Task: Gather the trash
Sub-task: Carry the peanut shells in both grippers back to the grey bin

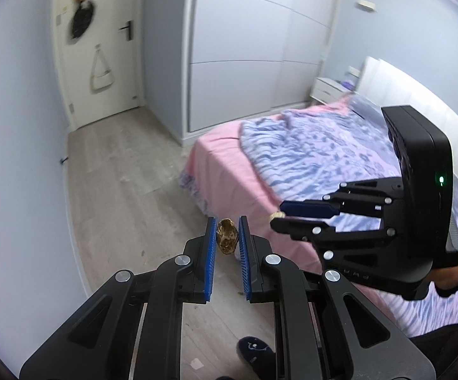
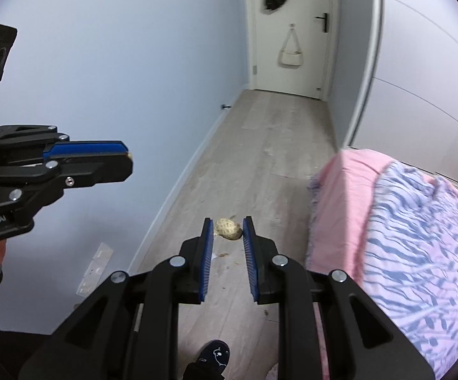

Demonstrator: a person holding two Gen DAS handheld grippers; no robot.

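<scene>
My left gripper (image 1: 227, 232) is shut on a brown, hollow peanut shell half (image 1: 227, 236), pinched between its blue pads high above the floor. My right gripper (image 2: 228, 228) is shut on a pale tan peanut shell (image 2: 228, 229) at its fingertips. In the left wrist view the right gripper (image 1: 276, 217) shows from the side on the right, with a bit of tan shell (image 1: 276, 215) at its tip. The right wrist view shows the left gripper (image 2: 129, 158) at the left, a sliver of shell (image 2: 129, 155) at its tip. Small shell crumbs (image 2: 224, 255) lie on the wood floor below.
A bed with a pink sheet (image 2: 349, 196) and a blue-patterned quilt (image 1: 317, 155) fills the right side. A pale blue wall (image 2: 118, 79) runs along the left. A white door (image 1: 102, 63) with hanging bags stands at the end, beside a white wardrobe (image 1: 244, 47). A dark slipper (image 2: 214, 356) shows below.
</scene>
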